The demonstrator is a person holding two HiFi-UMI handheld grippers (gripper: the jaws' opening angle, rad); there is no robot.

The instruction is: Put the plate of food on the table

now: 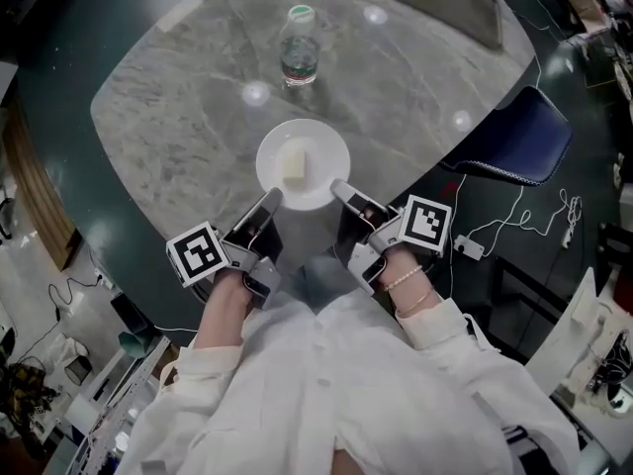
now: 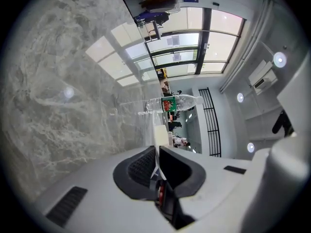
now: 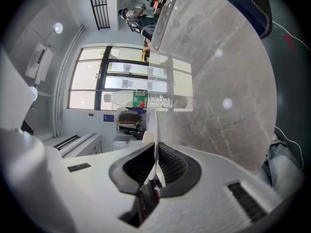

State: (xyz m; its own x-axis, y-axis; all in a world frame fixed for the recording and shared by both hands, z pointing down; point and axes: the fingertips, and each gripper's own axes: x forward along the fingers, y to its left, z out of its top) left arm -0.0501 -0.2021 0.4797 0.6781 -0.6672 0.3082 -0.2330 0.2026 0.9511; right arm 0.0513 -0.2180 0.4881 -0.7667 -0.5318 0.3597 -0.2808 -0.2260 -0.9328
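A white plate (image 1: 321, 151) with a pale block of food (image 1: 293, 166) is over the near part of the grey marble table (image 1: 188, 107); I cannot tell whether it rests on it. My left gripper (image 1: 272, 198) is shut on the plate's near-left rim, and my right gripper (image 1: 339, 188) is shut on its near-right rim. In the left gripper view the plate's rim (image 2: 156, 139) runs edge-on between the left gripper's (image 2: 157, 154) dark pads, with the food (image 2: 161, 132) beyond. In the right gripper view the plate's rim (image 3: 154, 127) is likewise pinched in the right gripper (image 3: 156, 161).
A clear water bottle (image 1: 299, 46) with a green cap stands on the table beyond the plate. A blue chair (image 1: 519, 137) sits at the table's right side and a grey chair (image 1: 445, 3) at its far edge. Cables (image 1: 514, 216) lie on the dark floor at right.
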